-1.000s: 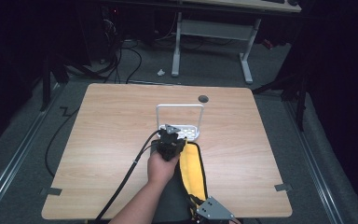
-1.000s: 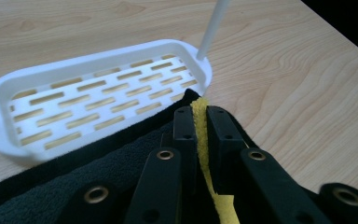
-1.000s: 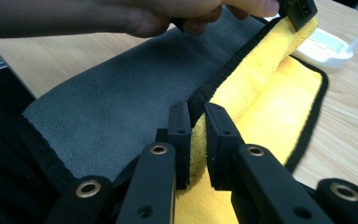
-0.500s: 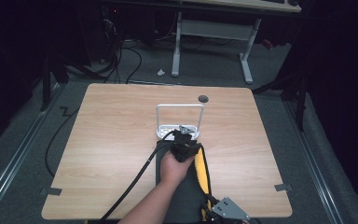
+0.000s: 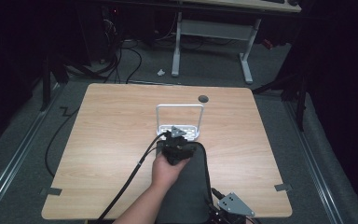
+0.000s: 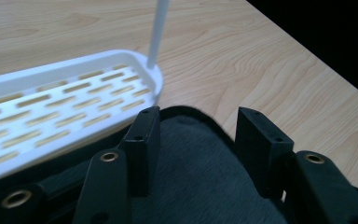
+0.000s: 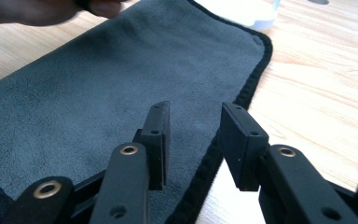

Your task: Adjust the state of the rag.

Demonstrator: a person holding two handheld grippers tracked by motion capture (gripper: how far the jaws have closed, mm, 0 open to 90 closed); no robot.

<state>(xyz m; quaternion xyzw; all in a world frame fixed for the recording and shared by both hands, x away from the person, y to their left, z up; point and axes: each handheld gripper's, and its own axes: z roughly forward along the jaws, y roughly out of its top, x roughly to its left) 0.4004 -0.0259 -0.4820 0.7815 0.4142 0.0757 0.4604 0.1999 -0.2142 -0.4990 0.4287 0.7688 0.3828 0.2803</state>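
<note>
A dark grey cloth (image 5: 191, 186) with a black hem lies flat on the wooden table (image 5: 112, 130), reaching the near edge. Its far end touches a white slotted rack (image 5: 179, 122) with an upright wire loop. A hand holds my left gripper (image 5: 177, 140) over the cloth's far end, beside the rack (image 6: 65, 93). Its jaws have just been opening; the left gripper (image 6: 196, 123) stands open above the cloth (image 6: 191, 158). My right gripper (image 5: 216, 196) sits at the cloth's near right corner. It has also just been opening; the right gripper (image 7: 193, 116) is open, with the cloth's hem (image 7: 223, 140) running under the gap.
A black cable (image 5: 130, 182) trails from the left gripper to the near table edge. A round grommet hole (image 5: 203, 98) sits behind the rack. Bare wood lies left and right of the cloth. The other hand (image 7: 37, 9) shows far off in the right gripper view.
The yellow strip of the cloth seen earlier is gone; the cloth now lies flat, grey side up. The right gripper has shifted right along the near edge. The left gripper went right, then back.
</note>
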